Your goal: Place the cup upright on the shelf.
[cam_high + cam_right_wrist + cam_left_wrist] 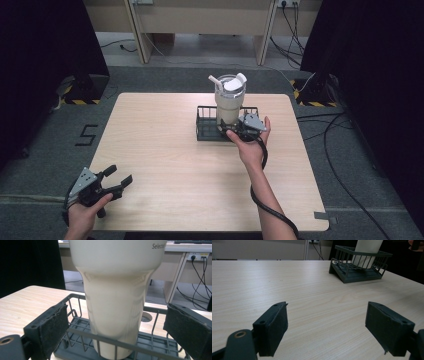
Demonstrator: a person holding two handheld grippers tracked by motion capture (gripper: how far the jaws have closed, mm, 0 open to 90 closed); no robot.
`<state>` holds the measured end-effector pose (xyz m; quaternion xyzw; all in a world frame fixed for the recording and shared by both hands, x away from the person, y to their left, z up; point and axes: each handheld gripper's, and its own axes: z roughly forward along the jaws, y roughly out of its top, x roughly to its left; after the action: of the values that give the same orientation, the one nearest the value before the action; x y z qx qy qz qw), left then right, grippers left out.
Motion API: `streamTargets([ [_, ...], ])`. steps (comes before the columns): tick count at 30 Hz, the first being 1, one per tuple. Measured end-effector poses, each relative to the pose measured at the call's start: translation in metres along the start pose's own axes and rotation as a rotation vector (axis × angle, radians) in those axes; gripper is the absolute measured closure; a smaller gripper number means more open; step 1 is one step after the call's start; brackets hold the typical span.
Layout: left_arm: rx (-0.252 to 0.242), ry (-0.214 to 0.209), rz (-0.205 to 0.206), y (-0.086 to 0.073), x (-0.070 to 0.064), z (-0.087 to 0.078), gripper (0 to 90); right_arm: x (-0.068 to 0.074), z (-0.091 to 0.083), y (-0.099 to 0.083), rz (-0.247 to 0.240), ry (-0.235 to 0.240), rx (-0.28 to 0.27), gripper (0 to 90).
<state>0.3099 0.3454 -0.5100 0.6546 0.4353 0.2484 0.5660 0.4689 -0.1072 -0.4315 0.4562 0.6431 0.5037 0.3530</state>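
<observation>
Right gripper [115, 332]: jaws spread, straddling the cream tumbler [117, 300] at frame centre without contact. The tumbler stands upright in the dark wire rack [82, 346]. Left gripper [102, 186]: jaws spread, idle at lower left. Risk: closing low may catch the rack rail, tipping the top-heavy tumbler.

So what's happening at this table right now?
A person holds tongs in each hand. The right tongs are open at the near side of a dark wire rack, lined up on the cream tumbler that stands upright inside it, jaws on either side without touching. The left tongs, also open and empty, sit over the table's near left corner.
</observation>
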Motion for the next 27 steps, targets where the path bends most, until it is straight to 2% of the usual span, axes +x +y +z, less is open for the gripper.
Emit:
streamTargets([
  [14,0.000,0.004,0.005,0.000,0.000,-0.001,17.5,-0.005,-0.037,-0.019,-0.018,0.008,0.027,6.9],
  [20,-0.001,0.005,0.006,0.000,0.000,-0.001,17.5,-0.011,-0.062,-0.035,-0.014,-0.006,0.034,7.7],
  [22,-0.002,0.005,0.008,0.000,0.000,-0.001,17.5,-0.013,-0.076,-0.045,-0.001,-0.011,0.033,8.1],
  [27,0.003,0.007,0.012,0.000,-0.001,0.000,17.5,-0.014,-0.097,-0.063,0.010,-0.021,0.045,8.5],
])
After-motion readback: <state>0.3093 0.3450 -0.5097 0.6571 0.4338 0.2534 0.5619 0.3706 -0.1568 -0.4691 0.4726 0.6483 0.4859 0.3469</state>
